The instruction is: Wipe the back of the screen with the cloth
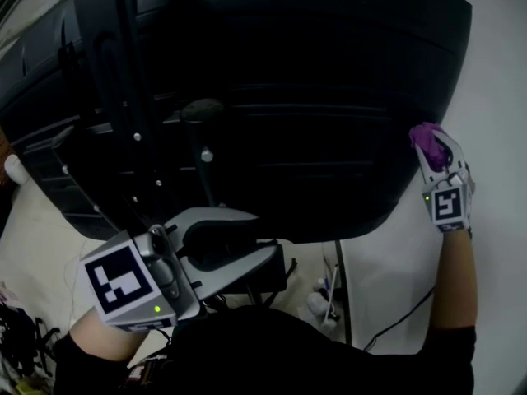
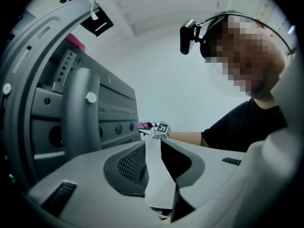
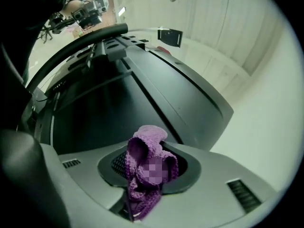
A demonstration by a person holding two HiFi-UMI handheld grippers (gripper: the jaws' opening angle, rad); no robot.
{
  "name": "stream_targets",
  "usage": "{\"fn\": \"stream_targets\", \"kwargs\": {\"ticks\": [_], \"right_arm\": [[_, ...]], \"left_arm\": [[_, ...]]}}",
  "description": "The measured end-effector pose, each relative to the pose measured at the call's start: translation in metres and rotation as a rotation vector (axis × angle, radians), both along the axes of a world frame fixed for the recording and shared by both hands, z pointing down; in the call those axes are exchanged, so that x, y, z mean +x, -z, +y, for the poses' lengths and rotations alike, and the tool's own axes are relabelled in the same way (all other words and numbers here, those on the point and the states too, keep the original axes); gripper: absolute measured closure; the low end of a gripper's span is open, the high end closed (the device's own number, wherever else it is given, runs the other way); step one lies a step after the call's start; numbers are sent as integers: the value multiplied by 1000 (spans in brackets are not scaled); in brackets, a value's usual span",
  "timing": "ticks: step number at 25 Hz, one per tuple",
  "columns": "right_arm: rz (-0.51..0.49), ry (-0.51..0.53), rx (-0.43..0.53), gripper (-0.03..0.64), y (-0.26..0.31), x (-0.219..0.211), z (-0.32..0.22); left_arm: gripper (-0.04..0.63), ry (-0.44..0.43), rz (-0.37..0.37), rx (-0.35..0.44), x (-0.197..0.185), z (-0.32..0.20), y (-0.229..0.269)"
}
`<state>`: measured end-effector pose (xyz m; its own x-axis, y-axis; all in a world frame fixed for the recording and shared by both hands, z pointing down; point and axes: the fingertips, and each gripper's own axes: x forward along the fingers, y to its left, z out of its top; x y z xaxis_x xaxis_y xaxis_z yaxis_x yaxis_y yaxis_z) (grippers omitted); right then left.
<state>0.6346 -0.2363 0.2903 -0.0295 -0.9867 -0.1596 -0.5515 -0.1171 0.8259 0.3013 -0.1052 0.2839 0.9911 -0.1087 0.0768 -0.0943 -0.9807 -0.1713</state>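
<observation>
The screen's black ribbed back [image 1: 288, 97] fills the upper head view, with its stand arm [image 1: 123, 97] at the left. My right gripper [image 1: 434, 153] is shut on a purple cloth [image 1: 428, 141] right at the screen's right edge. In the right gripper view the bunched cloth [image 3: 147, 151] sticks out between the jaws of the right gripper [image 3: 149, 170], towards the dark panel [image 3: 118, 99]. My left gripper [image 1: 262, 235] is low under the screen, jaws open with nothing between them. The left gripper [image 2: 152, 148] sits beside the stand column [image 2: 80, 113], and the right gripper [image 2: 160, 128] shows in the distance.
A white tabletop [image 1: 494, 97] lies to the right of the screen. A cable [image 1: 399, 319] and small white items [image 1: 321, 301] lie below the screen's lower edge. Dark clutter [image 1: 16, 344] sits at the bottom left. The person's torso [image 2: 247, 127] is close behind the left gripper.
</observation>
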Motion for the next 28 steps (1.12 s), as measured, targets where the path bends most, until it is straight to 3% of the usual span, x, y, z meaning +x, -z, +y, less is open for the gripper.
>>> {"fn": "stream_targets", "kwargs": {"ticks": [2, 4, 7, 13, 18, 22, 28], "right_arm": [[-48, -37, 9, 489, -3, 13, 2], [-8, -6, 14, 491, -6, -6, 6], [82, 122, -50, 491, -29, -83, 11], [27, 366, -80, 489, -96, -231, 5], [160, 410, -33, 489, -102, -306, -13], [174, 328, -24, 489, -103, -282, -25], [47, 178, -32, 488, -114, -170, -16]], "left_arm": [[497, -6, -6, -27, 2, -2, -9], [497, -11, -6, -51, 3, -5, -16], [497, -14, -1, -73, 3, -9, -22], [497, -24, 2, -99, -1, -7, -30], [497, -19, -15, -137, -8, 0, -36], [496, -14, 2, -121, -11, -1, -34], [497, -16, 0, -152, -15, -9, -35]]}}
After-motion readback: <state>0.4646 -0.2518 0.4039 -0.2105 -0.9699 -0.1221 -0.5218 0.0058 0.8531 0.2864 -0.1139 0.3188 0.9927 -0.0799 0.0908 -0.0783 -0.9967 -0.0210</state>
